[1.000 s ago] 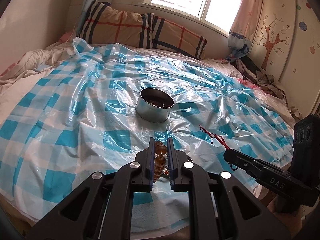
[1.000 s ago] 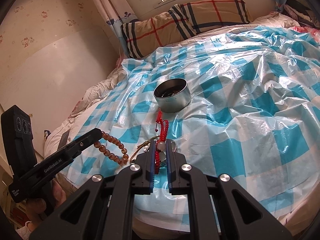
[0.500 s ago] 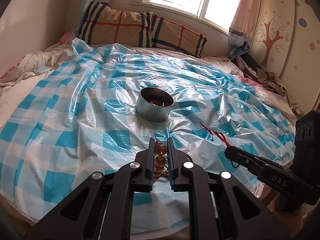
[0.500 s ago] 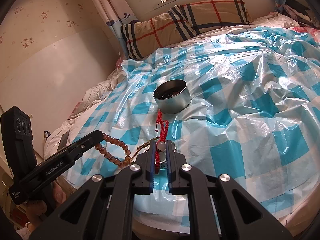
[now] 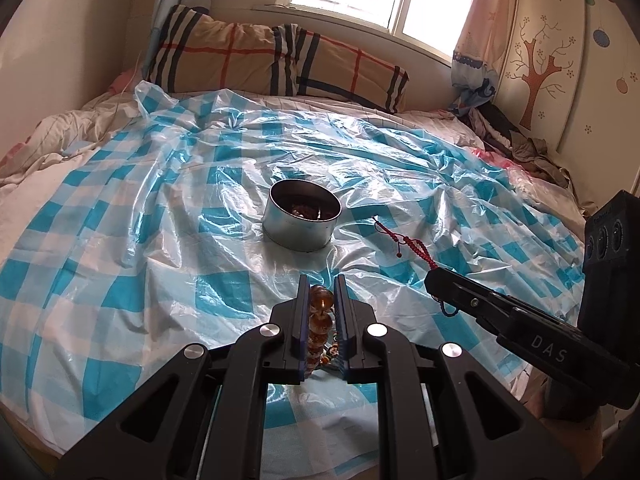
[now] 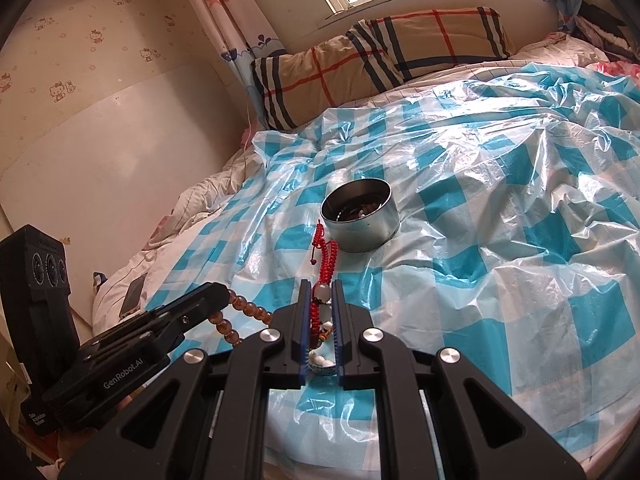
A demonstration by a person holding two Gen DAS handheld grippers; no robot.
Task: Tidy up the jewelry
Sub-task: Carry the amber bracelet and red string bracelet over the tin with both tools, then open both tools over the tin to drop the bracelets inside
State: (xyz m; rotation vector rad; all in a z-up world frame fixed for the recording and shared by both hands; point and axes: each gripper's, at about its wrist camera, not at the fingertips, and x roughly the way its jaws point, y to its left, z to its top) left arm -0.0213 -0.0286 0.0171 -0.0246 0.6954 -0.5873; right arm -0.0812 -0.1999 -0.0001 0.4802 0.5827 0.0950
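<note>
Bed (image 5: 60,152) w/ a blue-white checked plastic sheet (image 5: 168,264) on top, striped pillow (image 5: 260,56) at the far end. A round metal tin (image 5: 301,222) stands upright near the sheet's middle, some jewelry inside. Left gripper (image 5: 321,300) is nearly closed on an amber bead bracelet (image 5: 320,320); its long axis runs along the fingers, toward the tin. Right gripper (image 6: 320,300) is nearly closed on a red cord bracelet (image 6: 326,256) w/ pale beads; the cord points toward the tin and ends just beside it. Writing: "DAS" on right gripper, "GenRobot.AI" on left.
</note>
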